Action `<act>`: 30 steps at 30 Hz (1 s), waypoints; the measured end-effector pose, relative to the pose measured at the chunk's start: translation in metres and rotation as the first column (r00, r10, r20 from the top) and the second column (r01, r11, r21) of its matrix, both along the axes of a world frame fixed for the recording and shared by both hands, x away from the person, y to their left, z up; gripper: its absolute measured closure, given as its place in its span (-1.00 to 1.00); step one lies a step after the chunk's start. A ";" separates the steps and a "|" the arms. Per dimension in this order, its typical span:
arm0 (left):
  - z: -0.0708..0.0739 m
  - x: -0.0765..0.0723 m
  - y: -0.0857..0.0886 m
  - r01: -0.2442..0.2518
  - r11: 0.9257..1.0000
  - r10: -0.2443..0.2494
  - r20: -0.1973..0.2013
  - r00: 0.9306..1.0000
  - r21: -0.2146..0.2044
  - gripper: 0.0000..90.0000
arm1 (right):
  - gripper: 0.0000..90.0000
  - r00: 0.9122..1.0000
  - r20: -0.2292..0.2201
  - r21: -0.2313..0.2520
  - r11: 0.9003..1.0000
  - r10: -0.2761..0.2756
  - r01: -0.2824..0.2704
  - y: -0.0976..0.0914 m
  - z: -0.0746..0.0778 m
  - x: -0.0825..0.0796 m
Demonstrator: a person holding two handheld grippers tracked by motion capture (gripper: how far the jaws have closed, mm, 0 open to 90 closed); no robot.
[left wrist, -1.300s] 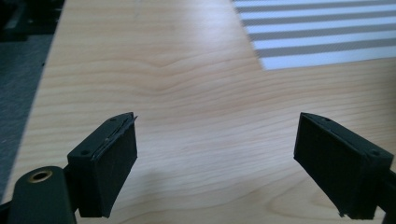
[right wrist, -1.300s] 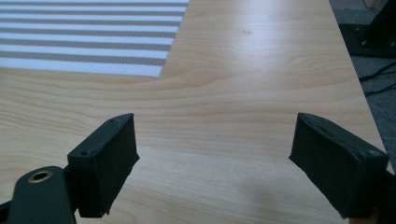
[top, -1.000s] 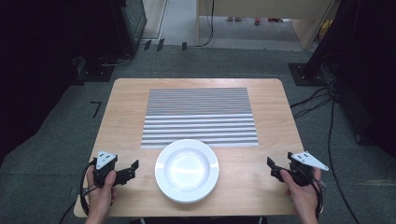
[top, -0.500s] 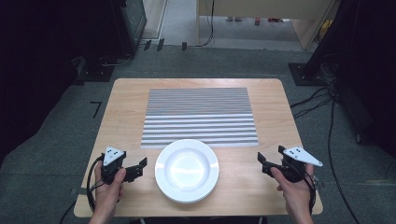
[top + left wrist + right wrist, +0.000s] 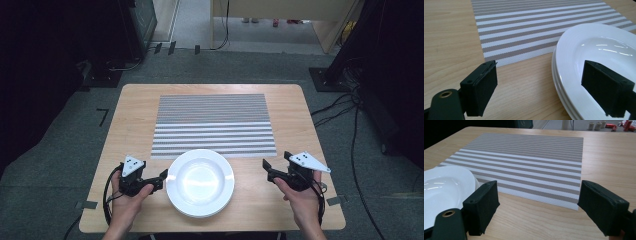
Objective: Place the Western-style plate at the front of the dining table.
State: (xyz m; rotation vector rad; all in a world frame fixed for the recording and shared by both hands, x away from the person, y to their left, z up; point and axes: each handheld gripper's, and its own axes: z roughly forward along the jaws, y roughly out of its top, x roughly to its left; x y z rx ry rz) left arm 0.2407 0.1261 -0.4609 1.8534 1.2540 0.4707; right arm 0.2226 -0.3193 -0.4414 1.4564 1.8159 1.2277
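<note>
Approach step, judging by layout. Left tool (image 5: 161,179) spread wide, just beside rim of white plate stack (image 5: 599,50). Right tool (image 5: 274,171) also spread, empty, well apart from stack. Striped mat (image 5: 524,160) ahead. Next, likely: straddle rim, clamp.

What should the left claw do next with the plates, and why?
Probably slide a little further right and close on the plates' rim. The left claw is open, with one jaw already over the top plate and the other over the table, so the rim sits between them, not yet pinched.
</note>
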 end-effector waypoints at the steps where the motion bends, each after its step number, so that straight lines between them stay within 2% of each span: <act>1: 0.000 -0.001 -0.001 0.003 1.000 -0.003 0.001 1.000 0.001 -0.70 | -0.63 1.000 0.000 -0.002 1.000 0.004 -0.004 0.002 0.000 0.001; 5: -0.003 -0.003 -0.008 0.012 1.000 -0.012 0.001 1.000 0.008 -0.70 | -0.62 1.000 -0.003 0.008 1.000 0.018 -0.018 0.016 0.001 0.004; 9: -0.007 -0.005 -0.015 0.028 1.000 -0.028 -0.007 1.000 -0.007 -0.69 | -0.61 0.999 0.004 0.010 0.999 0.032 -0.032 0.025 0.003 0.006; 13: -0.011 -0.008 -0.023 0.053 0.998 -0.053 -0.019 0.998 -0.019 -0.67 | -0.46 0.999 0.017 0.026 0.999 0.035 -0.035 0.042 0.003 0.009; 16: -0.013 -0.009 -0.025 0.058 0.998 -0.058 -0.023 0.998 -0.019 -0.67 | -0.42 0.999 0.020 0.030 0.998 0.046 -0.046 0.048 0.002 0.010; 18: -0.014 -0.010 -0.027 0.064 0.998 -0.064 -0.028 0.998 -0.020 -0.63 | -0.25 0.998 0.024 0.038 0.997 0.060 -0.061 0.054 0.000 0.010; 22: -0.015 -0.011 -0.027 0.052 0.998 -0.052 -0.031 0.998 -0.019 -0.46 | 0.06 0.994 0.019 0.096 0.990 0.104 -0.106 0.065 -0.003 0.008; 23: -0.016 -0.011 -0.027 0.051 0.998 -0.052 -0.033 0.998 -0.021 -0.46 | 0.06 0.994 0.019 0.096 0.990 0.104 -0.106 0.065 -0.003 0.008; 25: -0.017 -0.012 -0.026 0.051 0.998 -0.052 -0.036 0.998 -0.024 -0.39 | 0.16 0.993 0.017 0.126 0.985 0.118 -0.119 0.069 -0.006 0.006; 28: -0.019 -0.013 -0.025 0.056 0.998 -0.057 -0.039 0.998 -0.040 -0.22 | 0.29 0.989 0.012 0.120 0.982 0.147 -0.147 0.077 -0.012 0.005; 30: -0.020 -0.013 -0.024 0.058 0.997 -0.059 -0.040 0.997 -0.042 -0.14 | 0.35 0.984 -0.015 0.148 0.974 0.176 -0.172 0.081 -0.016 0.005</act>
